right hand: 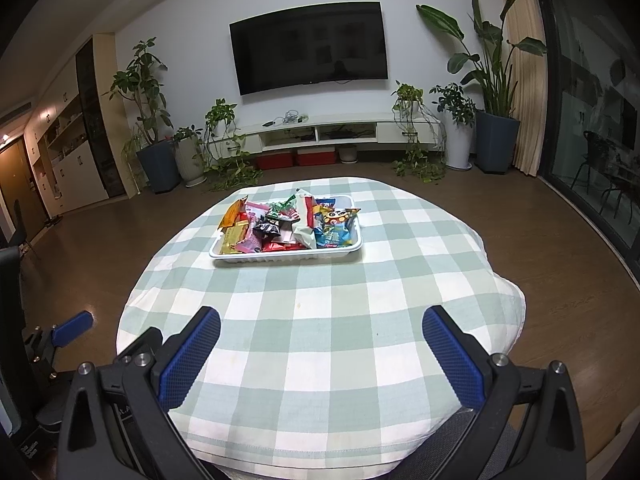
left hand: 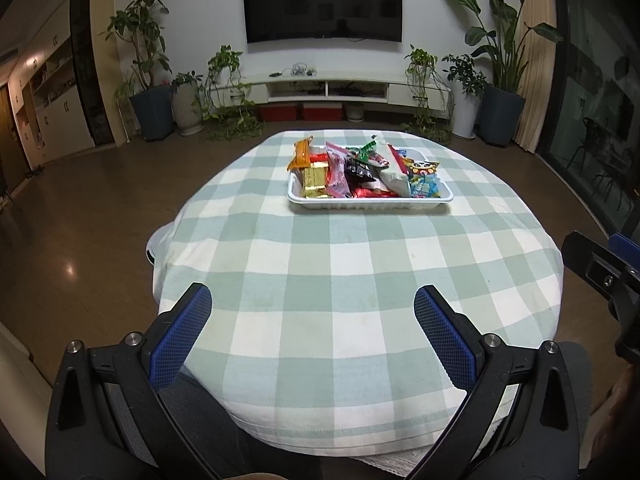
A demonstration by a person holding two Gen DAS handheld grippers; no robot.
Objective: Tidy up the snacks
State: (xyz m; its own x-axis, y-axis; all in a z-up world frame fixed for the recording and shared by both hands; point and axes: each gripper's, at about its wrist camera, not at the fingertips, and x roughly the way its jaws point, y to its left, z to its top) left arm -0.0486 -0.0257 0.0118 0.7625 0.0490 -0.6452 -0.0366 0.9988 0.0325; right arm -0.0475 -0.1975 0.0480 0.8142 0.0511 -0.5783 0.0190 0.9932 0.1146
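Observation:
A white tray (left hand: 370,201) piled with several colourful snack packets (left hand: 352,168) sits at the far middle of a round table under a green and white checked cloth (left hand: 340,280). It also shows in the right wrist view (right hand: 286,256), with the snack packets (right hand: 288,224) heaped in it. My left gripper (left hand: 312,308) is open and empty, held over the near edge of the table, well short of the tray. My right gripper (right hand: 320,330) is open and empty, also over the near edge. Both have blue pads.
The right gripper's body (left hand: 608,272) shows at the right edge of the left wrist view. The left gripper (right hand: 72,328) shows at the left edge of the right wrist view. Brown floor surrounds the table. A TV, a low cabinet and potted plants line the far wall.

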